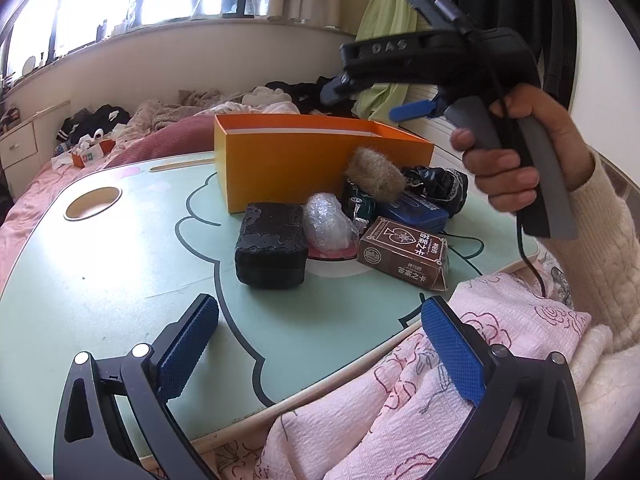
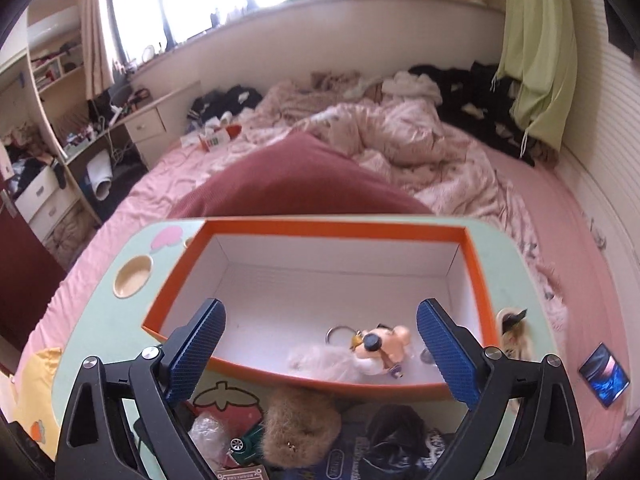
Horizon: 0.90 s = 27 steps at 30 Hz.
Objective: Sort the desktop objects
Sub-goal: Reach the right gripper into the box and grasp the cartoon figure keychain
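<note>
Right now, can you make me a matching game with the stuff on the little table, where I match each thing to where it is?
Things:
1. keychain doll
2. black case
3. card box
4. furry brown ball

Places:
A. on top of the pile, beside the orange box
B. at the left end of the pile, on the table
C. inside the orange box
D. at the front of the pile, right of the bubble-wrapped lump

Pairs: 1-C, 2-B, 3-D, 4-A
</note>
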Each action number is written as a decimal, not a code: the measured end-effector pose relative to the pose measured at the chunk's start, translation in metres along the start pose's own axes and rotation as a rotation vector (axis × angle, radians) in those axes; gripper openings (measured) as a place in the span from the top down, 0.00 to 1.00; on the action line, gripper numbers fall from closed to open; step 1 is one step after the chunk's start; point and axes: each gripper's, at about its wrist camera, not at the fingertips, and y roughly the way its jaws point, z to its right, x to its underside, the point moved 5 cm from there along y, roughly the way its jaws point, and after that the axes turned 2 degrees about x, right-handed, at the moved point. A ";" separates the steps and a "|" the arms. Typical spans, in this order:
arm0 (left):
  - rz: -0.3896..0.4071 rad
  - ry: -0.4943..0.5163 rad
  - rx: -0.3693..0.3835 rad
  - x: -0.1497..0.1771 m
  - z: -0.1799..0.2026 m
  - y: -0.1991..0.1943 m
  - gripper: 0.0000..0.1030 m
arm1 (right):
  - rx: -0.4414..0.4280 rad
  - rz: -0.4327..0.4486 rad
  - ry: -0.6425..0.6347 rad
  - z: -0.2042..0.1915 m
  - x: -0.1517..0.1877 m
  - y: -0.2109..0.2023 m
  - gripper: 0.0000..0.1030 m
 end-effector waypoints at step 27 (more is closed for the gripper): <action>0.001 0.000 0.000 0.000 0.001 0.001 0.02 | -0.083 -0.262 0.075 0.024 -0.024 0.032 0.33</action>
